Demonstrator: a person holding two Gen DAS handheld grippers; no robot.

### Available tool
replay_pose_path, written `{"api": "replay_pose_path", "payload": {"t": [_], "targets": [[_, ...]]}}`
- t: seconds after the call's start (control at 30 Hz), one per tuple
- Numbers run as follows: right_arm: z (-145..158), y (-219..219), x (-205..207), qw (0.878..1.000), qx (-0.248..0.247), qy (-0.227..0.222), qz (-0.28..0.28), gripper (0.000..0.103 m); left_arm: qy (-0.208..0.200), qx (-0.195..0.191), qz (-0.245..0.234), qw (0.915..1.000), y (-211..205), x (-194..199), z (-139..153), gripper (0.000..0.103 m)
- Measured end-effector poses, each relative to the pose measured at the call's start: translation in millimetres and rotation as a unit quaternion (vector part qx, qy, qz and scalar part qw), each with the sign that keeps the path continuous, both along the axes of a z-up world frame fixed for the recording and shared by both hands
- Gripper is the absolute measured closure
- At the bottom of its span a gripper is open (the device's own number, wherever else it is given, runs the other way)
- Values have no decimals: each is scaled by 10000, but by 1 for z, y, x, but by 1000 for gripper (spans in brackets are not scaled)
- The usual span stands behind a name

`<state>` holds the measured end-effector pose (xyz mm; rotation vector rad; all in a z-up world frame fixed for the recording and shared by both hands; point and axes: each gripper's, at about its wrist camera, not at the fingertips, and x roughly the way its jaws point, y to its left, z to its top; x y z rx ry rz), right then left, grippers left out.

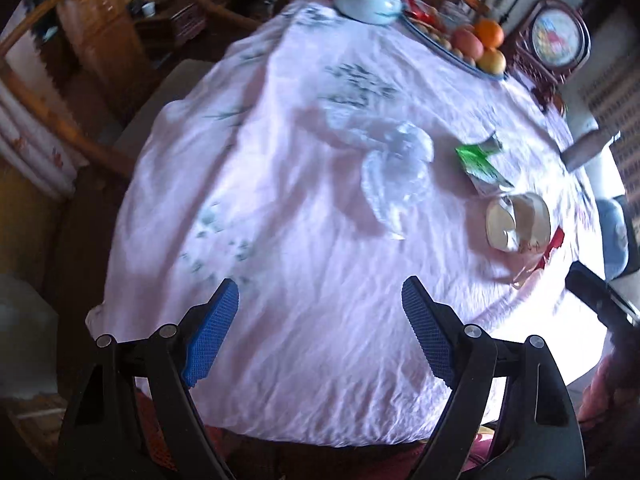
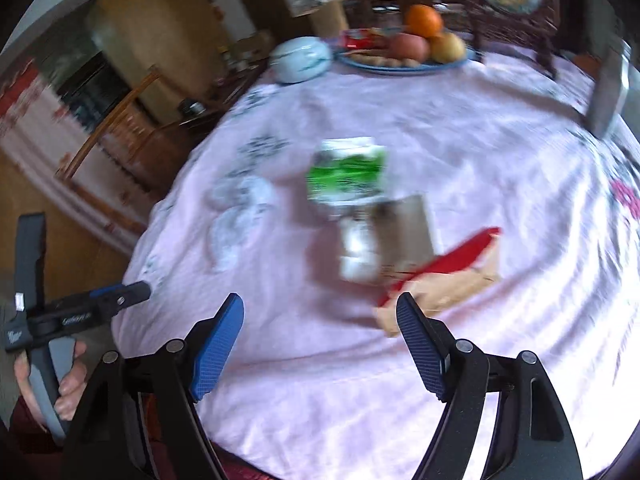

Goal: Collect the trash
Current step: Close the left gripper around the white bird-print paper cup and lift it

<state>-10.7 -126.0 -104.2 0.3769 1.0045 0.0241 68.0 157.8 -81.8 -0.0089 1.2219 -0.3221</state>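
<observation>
L tongs (image 1: 320,308): jaws apart, nothing between; my clear plastic bag (image 1: 396,172) lay ahead, slightly rt.
R tongs (image 2: 320,320): jaws apart, empty; my red-tan wrapper (image 2: 444,276) lay just ahead-rt, long axis slanting up-rt, green packet (image 2: 348,172) beyond.
Nearer: R to wrapper.

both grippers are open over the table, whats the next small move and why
Probably bring the right gripper forward and down onto the red and tan wrapper, the trash nearest its open, empty jaws. The green packet and the clear plastic lie farther out on the pink tablecloth. The left gripper is also open and holds nothing.
</observation>
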Motion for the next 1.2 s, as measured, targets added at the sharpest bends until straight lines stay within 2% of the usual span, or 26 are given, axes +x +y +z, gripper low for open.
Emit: {"api": "replay_pose_path", "payload": {"t": [0.17, 0.4, 0.43, 0.5, 0.53, 0.6, 0.67, 0.73, 0.9, 1.2], "targets": [[-9, -36, 7, 9999, 6, 7, -170, 25, 77, 111, -53, 9999, -29, -1, -3, 22], [-7, -51, 38, 9997, 19, -175, 187, 19, 106, 459, 269, 9985, -33, -13, 0, 22], [-10, -52, 45, 9996, 3, -142, 228, 15, 110, 509, 367, 9980, -31, -16, 0, 22], [-23, -51, 59, 9995, 13, 147, 288, 15, 163, 574, 565, 9966, -26, -20, 0, 22], [-29, -47, 65, 9985, 261, 230, 432, 17, 196, 599, 637, 9960, -23, -22, -1, 22], [-29, -26, 67, 9904, 787, 144, 1127, 20, 272, 664, 779, 9944, -20, -26, -3, 22], [-13, 2, 59, 9760, 1080, -260, 1875, 24, 306, 712, 863, 9932, -19, -29, -3, 22], [0, 9, 49, 9706, 1175, -567, 2022, 24, 307, 746, 907, 9926, -20, -30, -2, 22], [5, -18, 39, 9766, 973, -719, 1778, 23, 285, 771, 659, 9944, -41, -27, -1, 22], [-8, -81, 14, 9895, 1094, -690, 647, 22, -34, 686, -210, 9974, -106, -16, 10, 22]]}}
